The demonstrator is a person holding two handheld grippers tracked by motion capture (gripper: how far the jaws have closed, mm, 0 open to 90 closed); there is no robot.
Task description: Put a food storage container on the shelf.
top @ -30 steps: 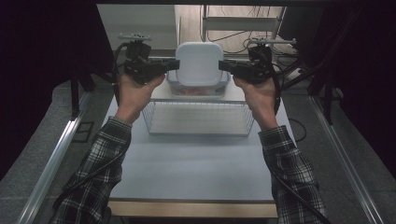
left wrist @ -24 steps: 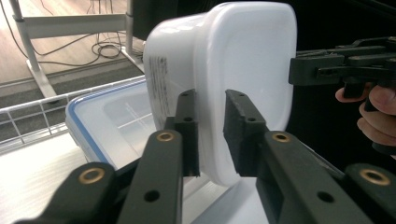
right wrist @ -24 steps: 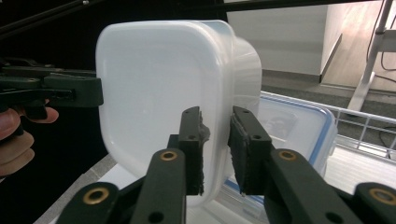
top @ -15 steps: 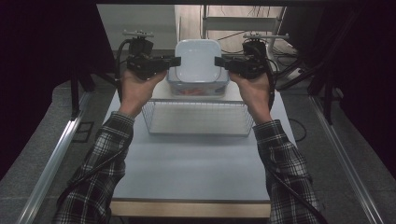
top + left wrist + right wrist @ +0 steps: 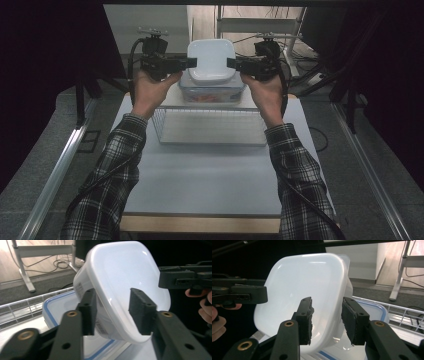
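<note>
A white plastic tub [image 5: 211, 61] hangs in the air between both grippers, its hollow side tipped toward the high camera. My left gripper [image 5: 192, 63] holds the tub's left wall and my right gripper [image 5: 231, 63] holds its right wall. In the left gripper view the jaws [image 5: 112, 307] straddle the tub [image 5: 125, 272], one pad outside by a label and one inside. The right gripper [image 5: 325, 315] clamps the opposite wall of the tub [image 5: 312, 277] the same way. Directly below sits a clear container with a blue-rimmed lid [image 5: 212, 92].
A white wire basket [image 5: 210, 127] stands on the white table [image 5: 210, 185] just in front of the lidded container. Metal stand legs and cables [image 5: 280, 30] lie on the floor beyond the table. Dark curtains flank both sides.
Both hands have carried the tub a little higher and farther away, so it now hangs over the lidded container. Both grips are unchanged.
</note>
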